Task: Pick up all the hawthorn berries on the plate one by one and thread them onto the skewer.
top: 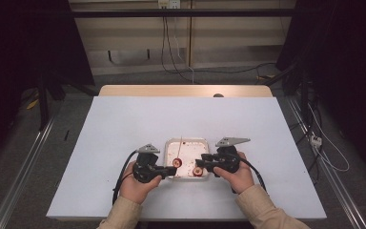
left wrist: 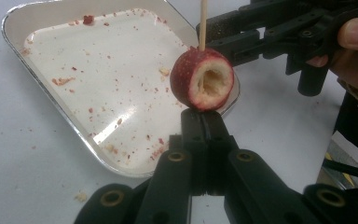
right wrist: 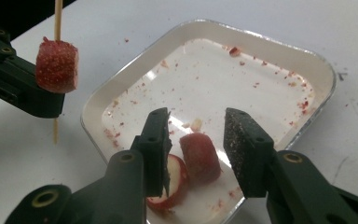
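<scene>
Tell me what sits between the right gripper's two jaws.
In the right gripper view, a red fruit piece lies in the tray between the open jaws of the right gripper; another piece sits beside the left jaw.

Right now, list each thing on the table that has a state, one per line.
Left gripper: shut on the skewer.
Skewer: upright, one fruit piece threaded on it.
Right gripper: open, over the fruit pieces in the tray.
Two fruit pieces: lying loose in the tray.
Tray: on the table, scattered with crumbs.
</scene>
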A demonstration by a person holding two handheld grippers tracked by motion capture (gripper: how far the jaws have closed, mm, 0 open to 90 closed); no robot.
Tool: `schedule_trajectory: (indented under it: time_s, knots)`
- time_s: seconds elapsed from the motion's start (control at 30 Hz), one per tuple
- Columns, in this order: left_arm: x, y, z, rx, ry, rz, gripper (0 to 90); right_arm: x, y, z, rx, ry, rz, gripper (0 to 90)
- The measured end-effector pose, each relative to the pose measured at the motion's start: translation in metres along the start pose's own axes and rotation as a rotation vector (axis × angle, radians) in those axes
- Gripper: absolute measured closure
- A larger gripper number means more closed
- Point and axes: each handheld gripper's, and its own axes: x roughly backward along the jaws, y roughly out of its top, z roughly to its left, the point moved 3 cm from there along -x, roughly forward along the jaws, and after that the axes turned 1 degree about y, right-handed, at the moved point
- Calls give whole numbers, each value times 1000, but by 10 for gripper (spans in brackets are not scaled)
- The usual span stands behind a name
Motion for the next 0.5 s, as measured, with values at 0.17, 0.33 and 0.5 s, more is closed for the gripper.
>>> schedule_trajectory:
  time_s: [0.17,0.33,0.5]
  knots:
    - [-1,0,0,2,-4,3,900,-2,-3,-4,3,-9,38,644]
    - [-1,-1,1,-2,-4,11,900,-2,-3,-4,-6,-1,47,741]
    - [-2,-1,-1,-5,-15,21,900,6,4,-9,-105,18,-39,745]
